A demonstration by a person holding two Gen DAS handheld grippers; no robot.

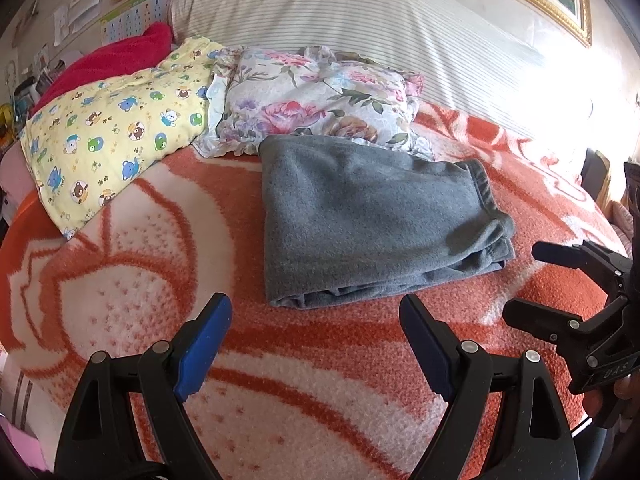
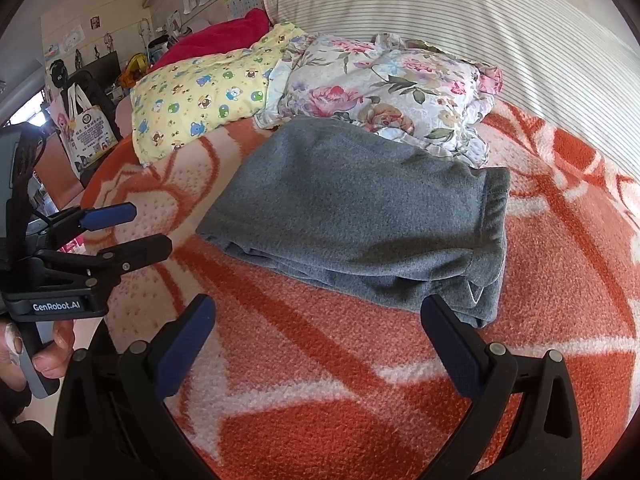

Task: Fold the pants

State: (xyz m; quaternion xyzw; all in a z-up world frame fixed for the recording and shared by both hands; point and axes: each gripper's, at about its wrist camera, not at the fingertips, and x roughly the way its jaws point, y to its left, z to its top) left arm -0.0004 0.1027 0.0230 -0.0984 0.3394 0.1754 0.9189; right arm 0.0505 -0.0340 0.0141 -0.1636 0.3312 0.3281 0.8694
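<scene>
Grey fleece pants (image 1: 372, 220) (image 2: 360, 216) lie folded into a compact stack on the orange and white blanket (image 1: 300, 360) (image 2: 320, 380), waistband to the right. My left gripper (image 1: 316, 316) hovers just in front of the stack's near edge, open and holding nothing. My right gripper (image 2: 320, 320) is also open and empty, its right finger close to the stack's near right corner. In the left wrist view the right gripper (image 1: 520, 280) shows at the right edge. The left gripper (image 2: 148, 228) appears at the left in the right wrist view, held by a hand (image 2: 44, 348).
A floral pillow (image 1: 316, 100) (image 2: 384, 88) touches the far edge of the pants, with a yellow bear-print pillow (image 1: 112, 128) (image 2: 200, 96) to its left. A red blanket (image 1: 104, 60) and a striped headboard cushion (image 1: 360, 20) lie behind. Bags and shelves (image 2: 88, 128) stand beyond the bed's left side.
</scene>
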